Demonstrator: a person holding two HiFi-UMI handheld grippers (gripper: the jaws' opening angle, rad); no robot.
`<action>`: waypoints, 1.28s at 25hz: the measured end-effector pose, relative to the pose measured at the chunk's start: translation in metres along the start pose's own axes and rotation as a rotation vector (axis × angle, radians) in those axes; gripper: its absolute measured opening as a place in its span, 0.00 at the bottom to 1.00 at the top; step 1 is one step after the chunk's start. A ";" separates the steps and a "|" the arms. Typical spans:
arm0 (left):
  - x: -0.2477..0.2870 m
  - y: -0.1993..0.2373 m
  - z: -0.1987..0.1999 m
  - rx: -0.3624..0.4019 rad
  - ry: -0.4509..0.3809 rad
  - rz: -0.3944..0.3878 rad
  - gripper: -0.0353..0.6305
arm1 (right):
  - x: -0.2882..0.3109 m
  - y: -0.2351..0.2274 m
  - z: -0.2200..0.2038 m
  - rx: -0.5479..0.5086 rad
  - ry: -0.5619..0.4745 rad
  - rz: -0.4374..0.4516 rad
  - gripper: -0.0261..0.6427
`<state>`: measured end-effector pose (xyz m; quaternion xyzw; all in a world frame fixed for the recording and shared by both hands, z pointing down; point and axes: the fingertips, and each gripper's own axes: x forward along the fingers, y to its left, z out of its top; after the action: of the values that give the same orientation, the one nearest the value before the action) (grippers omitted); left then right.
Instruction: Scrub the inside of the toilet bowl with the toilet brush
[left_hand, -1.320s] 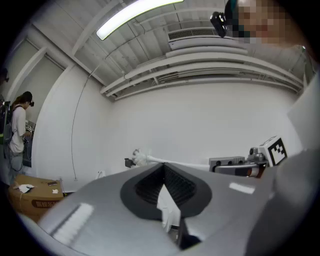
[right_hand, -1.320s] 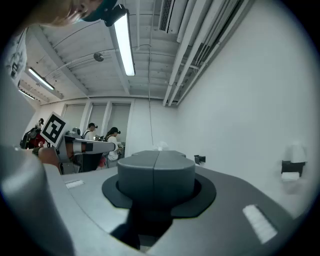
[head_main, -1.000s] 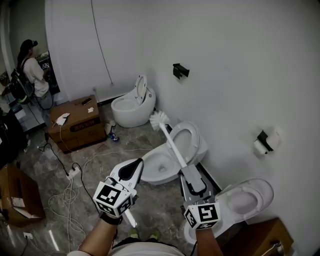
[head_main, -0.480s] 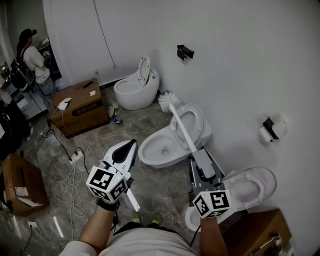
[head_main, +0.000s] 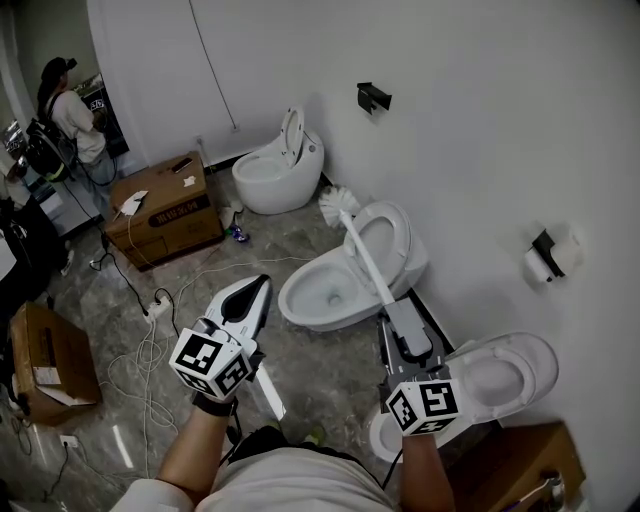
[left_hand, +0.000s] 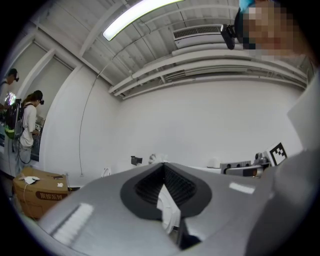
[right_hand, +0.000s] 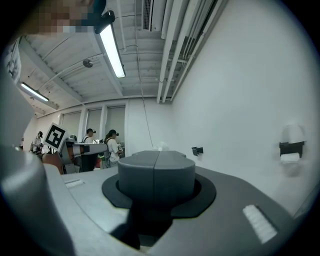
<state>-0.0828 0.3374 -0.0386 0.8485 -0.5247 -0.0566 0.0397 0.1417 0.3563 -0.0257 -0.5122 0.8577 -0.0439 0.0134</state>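
The right gripper (head_main: 398, 318) has its jaws clamped on the toilet brush (head_main: 362, 255) handle. The bristle head stands far beyond them, over the back rim of the toilet bowl (head_main: 300, 300). The left gripper (head_main: 262, 285) has its jaws pressed together. The print on the cardboard box (head_main: 165, 215) is too small to read.

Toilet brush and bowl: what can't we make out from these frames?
1. Toilet brush handle: right gripper view, hidden behind the right gripper, shut on it; only bristle tips show.
2. Toilet bowl inside: head view, too small to judge dirt or water.
3. Nearest toilet: head view, front covered by that gripper and arm.
4. The left gripper shows no bowl in its own view.
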 end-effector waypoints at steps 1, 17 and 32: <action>0.001 -0.001 -0.001 0.000 -0.002 0.006 0.06 | -0.001 -0.004 -0.004 0.005 0.005 0.000 0.28; 0.054 0.025 -0.023 -0.008 0.004 0.010 0.06 | 0.036 -0.035 -0.042 0.019 0.090 -0.018 0.28; 0.184 0.142 -0.087 -0.055 0.076 -0.089 0.06 | 0.190 -0.054 -0.108 0.040 0.234 -0.081 0.28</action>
<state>-0.1153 0.1104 0.0551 0.8711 -0.4828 -0.0403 0.0801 0.0917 0.1700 0.0904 -0.5374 0.8310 -0.1207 -0.0783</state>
